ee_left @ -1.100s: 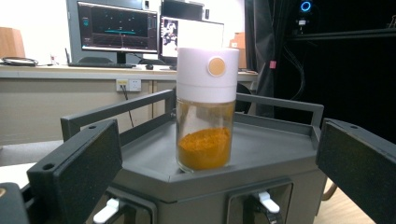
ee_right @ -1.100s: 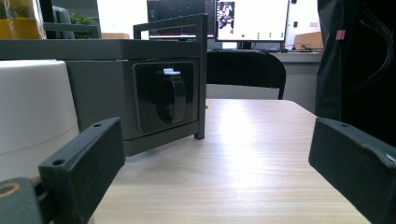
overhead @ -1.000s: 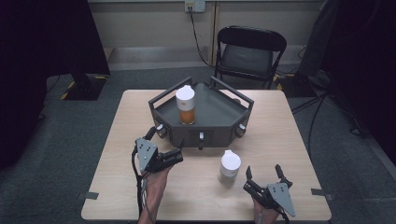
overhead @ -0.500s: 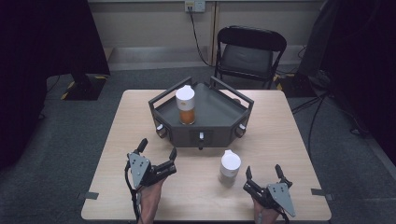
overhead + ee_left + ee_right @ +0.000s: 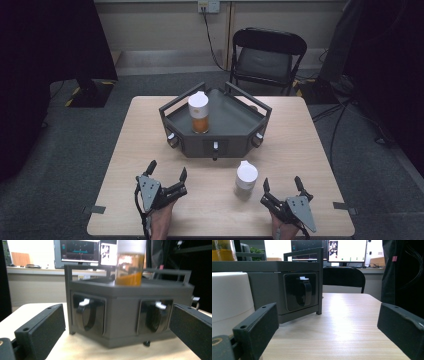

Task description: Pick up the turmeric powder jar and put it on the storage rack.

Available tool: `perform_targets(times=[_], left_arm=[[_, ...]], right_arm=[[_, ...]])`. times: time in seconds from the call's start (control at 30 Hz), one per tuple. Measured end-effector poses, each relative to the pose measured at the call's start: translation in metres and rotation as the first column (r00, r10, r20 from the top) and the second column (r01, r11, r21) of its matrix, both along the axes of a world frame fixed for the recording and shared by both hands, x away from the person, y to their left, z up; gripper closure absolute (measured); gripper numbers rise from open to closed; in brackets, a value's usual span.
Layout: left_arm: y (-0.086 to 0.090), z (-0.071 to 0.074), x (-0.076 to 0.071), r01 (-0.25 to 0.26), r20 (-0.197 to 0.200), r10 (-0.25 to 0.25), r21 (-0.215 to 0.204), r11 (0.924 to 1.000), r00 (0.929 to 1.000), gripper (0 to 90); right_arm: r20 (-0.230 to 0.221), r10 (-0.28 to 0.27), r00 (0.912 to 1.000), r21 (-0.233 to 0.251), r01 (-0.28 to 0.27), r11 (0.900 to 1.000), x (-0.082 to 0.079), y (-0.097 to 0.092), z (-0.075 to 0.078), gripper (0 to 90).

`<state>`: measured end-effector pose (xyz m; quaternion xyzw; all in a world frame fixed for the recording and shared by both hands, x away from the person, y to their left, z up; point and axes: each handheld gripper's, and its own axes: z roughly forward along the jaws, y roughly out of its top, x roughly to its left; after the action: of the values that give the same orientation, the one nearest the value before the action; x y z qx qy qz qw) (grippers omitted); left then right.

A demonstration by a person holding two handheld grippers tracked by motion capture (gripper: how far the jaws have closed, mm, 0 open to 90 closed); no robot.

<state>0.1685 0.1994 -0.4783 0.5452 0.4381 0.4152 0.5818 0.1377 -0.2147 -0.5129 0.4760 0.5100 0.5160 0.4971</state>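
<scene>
On the pale wooden surface [image 5: 150,130], the left gripper [image 5: 166,172] rests near the front edge with its jaws spread wide and nothing between them, aimed at the dark grey angular tray with rail handles [image 5: 235,125] that stands at the middle. A clear bottle of orange liquid with a white cap [image 5: 198,112] stands upright on the tray's left part. The right gripper [image 5: 281,186] lies at the front right, jaws likewise spread and empty. A second clear bottle with a white cap [image 5: 246,178] stands upright on the surface in front of the tray, just left of the right gripper and apart from it. A black folding chair [image 5: 265,57] stands behind.
</scene>
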Motion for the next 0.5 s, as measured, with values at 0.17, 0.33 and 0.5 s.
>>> perform_targets(times=[0.17,0.33,0.5], left_arm=[[0.0,-0.011,-0.001,-0.001,-0.012,0.001,0.01,0.9999,0.9999,0.0],[-0.002,-0.019,-0.004,-0.01,-0.02,0.011,0.021,0.9997,0.9997,0.0],[-0.006,-0.028,-0.006,-0.025,-0.008,0.026,0.049,0.9985,0.9996,0.0]], right_arm=[[0.0,-0.003,1.0,0.0,0.003,1.0,0.0,0.0,0.0,2.2],[0.001,0.0,1.0,0.0,0.0,1.0,0.0,0.0,0.0,2.2],[0.0,0.002,1.0,0.0,-0.002,1.0,0.0,0.0,0.0,2.2]])
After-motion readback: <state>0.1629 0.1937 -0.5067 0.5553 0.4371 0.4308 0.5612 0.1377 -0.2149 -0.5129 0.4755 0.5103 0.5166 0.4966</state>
